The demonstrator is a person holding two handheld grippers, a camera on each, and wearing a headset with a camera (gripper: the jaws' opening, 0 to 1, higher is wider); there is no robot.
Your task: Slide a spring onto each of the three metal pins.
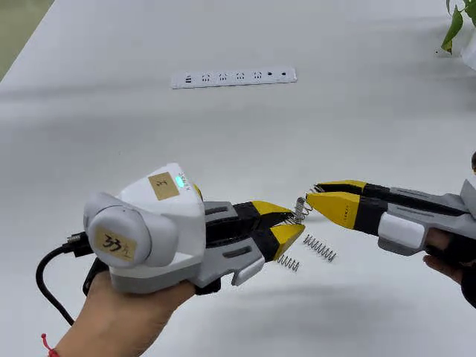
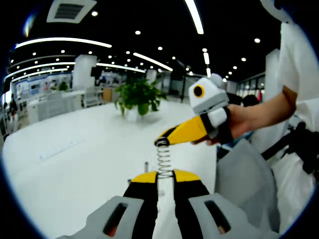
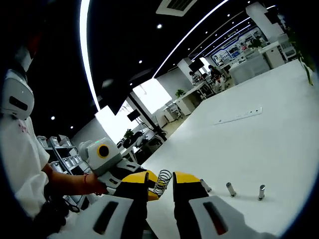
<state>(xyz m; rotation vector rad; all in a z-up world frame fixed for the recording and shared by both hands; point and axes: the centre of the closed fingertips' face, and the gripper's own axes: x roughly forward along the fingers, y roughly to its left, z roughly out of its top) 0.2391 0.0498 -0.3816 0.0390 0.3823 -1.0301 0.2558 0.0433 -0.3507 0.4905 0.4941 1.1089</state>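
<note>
**Desk:** What are your jaws doing?

**Me:** My left gripper [image 2: 168, 175] is pinched on the lower end of the coil spring [image 2: 163, 157], which sticks straight out past the yellow tips. My right gripper [image 3: 162, 180] is clamped round the other end. So the spring bridges the two grippers, up in the air above the white table [image 1: 223, 149].

**Desk:** How will it handle?

**Me:** It's light, thin wire with plenty of give. I reckon a hard squeeze mid-coil would buckle it or ping it away. I'd hold one end gently and leave the bore open for a pin.

**Desk:** And further out?

**Me:** Two spare springs [image 1: 320, 248] lie on the table just beneath the tips. The three metal pins [image 3: 230, 189] stand in a row just beyond my right jaws, and I see no spring on any of them. A power strip [image 1: 233, 76] lies well back.
</note>
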